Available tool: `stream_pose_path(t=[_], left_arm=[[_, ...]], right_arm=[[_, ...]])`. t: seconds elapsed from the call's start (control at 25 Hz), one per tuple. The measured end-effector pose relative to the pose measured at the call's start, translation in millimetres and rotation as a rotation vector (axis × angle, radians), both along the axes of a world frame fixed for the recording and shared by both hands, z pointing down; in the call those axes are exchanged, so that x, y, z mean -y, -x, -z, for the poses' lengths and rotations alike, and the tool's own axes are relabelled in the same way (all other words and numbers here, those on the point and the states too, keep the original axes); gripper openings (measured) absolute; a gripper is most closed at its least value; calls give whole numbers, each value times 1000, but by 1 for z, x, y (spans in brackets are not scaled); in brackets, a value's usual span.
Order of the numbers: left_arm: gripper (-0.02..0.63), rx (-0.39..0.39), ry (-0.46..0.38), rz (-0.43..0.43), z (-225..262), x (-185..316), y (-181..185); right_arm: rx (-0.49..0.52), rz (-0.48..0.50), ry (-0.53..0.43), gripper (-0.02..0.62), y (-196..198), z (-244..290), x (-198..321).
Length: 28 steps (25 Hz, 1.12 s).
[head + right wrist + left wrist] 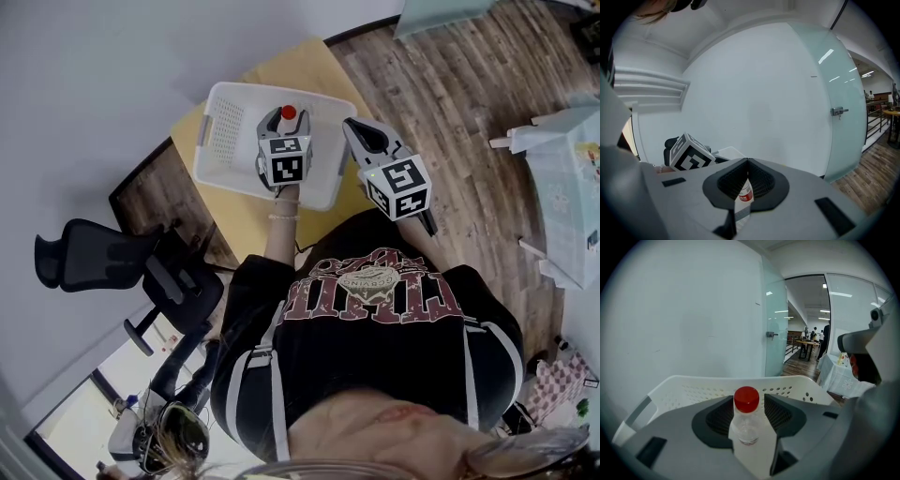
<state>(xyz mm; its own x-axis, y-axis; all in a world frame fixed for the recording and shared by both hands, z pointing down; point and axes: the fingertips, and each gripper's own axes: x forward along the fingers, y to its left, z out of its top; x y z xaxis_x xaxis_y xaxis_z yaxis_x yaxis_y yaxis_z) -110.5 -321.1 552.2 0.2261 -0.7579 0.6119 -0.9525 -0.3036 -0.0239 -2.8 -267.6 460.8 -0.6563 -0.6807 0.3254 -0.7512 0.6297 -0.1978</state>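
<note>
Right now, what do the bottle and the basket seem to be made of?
Bottle: likely clear, glossy plastic, given its see-through body. Its red cap looks like smooth opaque plastic. Basket: probably matte white moulded plastic, judging by the rows of small holes and the rounded rim.

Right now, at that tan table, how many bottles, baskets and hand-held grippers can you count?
Clear plastic bottle with a red cap: 1, clamped in the left gripper.
White perforated plastic basket: 1.
Grey two-jaw grippers: 2, the left gripper and the right gripper, its jaws together.
Total: 4.
</note>
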Motion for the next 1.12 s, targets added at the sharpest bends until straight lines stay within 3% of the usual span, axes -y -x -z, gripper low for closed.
stream_pose_path(t=[1.12], left_arm=[[199,-19,-12,43,6,-5,1]], right_arm=[[9,-11,-8,18,-11,5,-2]])
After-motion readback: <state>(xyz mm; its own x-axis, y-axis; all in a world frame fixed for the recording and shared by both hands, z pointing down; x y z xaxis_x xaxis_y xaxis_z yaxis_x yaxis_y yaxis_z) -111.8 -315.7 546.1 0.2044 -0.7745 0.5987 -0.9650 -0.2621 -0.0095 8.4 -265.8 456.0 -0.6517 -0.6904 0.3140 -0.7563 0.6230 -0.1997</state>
